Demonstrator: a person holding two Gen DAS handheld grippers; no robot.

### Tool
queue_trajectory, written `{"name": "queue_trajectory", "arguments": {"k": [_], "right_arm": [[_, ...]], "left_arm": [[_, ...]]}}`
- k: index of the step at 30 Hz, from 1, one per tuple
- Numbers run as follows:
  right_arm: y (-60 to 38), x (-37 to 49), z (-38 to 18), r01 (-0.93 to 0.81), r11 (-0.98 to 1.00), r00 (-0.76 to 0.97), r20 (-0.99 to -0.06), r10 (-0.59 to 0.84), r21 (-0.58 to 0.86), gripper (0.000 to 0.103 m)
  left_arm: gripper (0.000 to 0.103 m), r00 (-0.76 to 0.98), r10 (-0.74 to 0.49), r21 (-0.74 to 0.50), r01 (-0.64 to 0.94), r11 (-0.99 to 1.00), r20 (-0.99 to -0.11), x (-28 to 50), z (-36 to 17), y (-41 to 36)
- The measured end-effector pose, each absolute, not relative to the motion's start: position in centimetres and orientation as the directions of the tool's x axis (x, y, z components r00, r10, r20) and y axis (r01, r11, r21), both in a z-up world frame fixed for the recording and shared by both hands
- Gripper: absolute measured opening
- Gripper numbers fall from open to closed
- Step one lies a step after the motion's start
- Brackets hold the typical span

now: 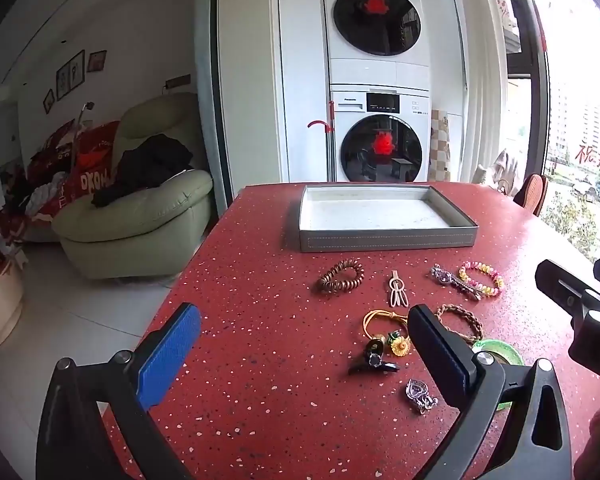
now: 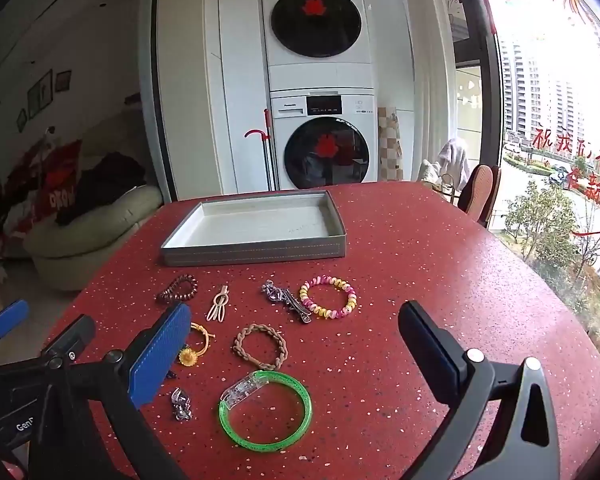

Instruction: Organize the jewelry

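Scene: a person's two tools are hovering over a red speckled tabletop (image 2: 420,248) where loose jewelry is lying in front of a shallow grey rectangular tray with a pale lining (image 2: 256,250), which is sitting empty at the far side.
Left tool (image 1: 304,340): standing wide, holding nothing, tilting down toward the pieces.
Right tool (image 2: 296,344): also standing wide and empty, its pads framing a translucent green plastic bangle (image 2: 266,412).
Jewelry: a brown coiled hair tie (image 2: 178,289), a pale beige clip (image 2: 219,303), a silvery ornate barrette (image 2: 286,300), a glossy pink-and-yellow spiral band (image 2: 329,297), a braided tan cord loop (image 2: 261,346), an orange cord with a sunflower charm (image 2: 194,346), and a small clear faceted heart charm (image 1: 419,394) are all lying well short of the tray.
Risk: the hard smooth bangle is likely to skid or flip under a pinch on its thin rim; the springy coils may be squirming free; close-lying pieces may be getting dragged together.
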State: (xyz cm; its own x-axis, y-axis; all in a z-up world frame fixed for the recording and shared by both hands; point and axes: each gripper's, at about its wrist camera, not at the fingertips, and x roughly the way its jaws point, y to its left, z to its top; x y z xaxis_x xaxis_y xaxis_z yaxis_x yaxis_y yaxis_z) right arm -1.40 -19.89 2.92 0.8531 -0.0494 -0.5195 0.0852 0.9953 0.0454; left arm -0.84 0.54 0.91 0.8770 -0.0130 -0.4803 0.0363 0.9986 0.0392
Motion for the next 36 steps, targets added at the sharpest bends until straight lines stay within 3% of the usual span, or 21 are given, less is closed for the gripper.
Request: {"name": "queue_trajectory", "arguments": {"k": [36], "right_arm": [[-20.1,-1.7,3.1,0.086,0.995,0.859,-0.510,-0.045,0.058,0.103]], "left_arm": [[0.103,0.859,-0.027,0.013,0.039,0.999,-0.511,-0.3,1.0,0.8]]}}
